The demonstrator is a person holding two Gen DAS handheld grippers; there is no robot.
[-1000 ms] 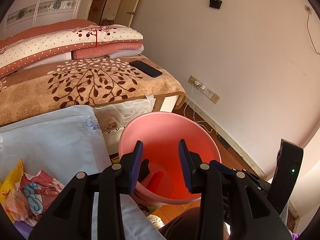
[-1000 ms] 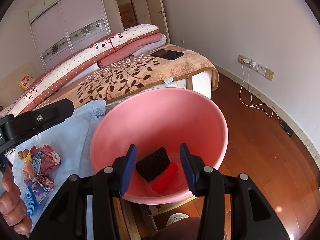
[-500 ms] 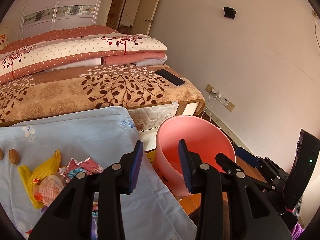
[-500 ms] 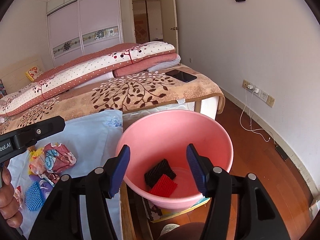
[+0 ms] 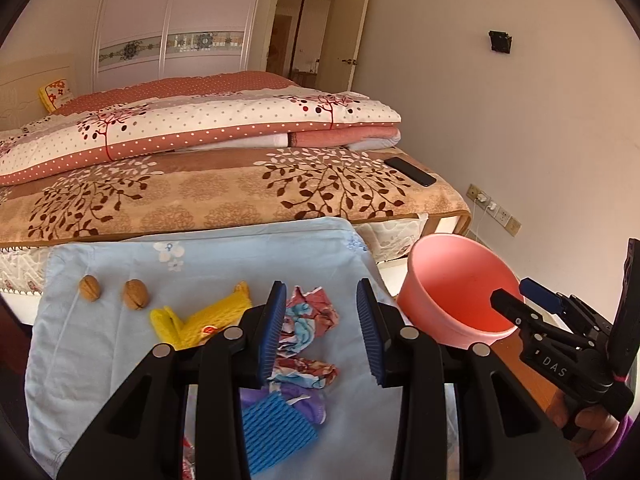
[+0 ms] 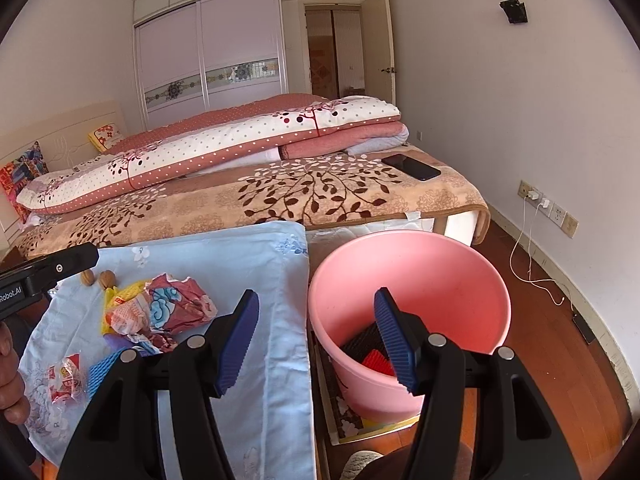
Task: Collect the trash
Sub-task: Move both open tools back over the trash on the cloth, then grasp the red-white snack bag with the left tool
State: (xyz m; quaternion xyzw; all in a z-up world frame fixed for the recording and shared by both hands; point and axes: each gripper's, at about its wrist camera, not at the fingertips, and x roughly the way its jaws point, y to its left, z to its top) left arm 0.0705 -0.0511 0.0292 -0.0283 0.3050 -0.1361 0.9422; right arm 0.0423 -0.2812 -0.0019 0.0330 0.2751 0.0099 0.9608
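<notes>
Pink plastic bucket (image 6: 408,280) sits on the floor right of the blue cloth (image 5: 200,264), black and red pieces (image 6: 370,350) inside. Crumpled wrappers (image 5: 308,320) lie mid-cloth beside a yellow foam net (image 5: 204,316), a blue foam net (image 5: 276,432) and two walnuts (image 5: 114,292). Left claw (image 5: 322,332) hovers tilted down over the wrappers, jaws apart, empty. Right claw (image 6: 316,344) points down across cloth edge and bucket rim, jaws spread wide, nothing between.
</notes>
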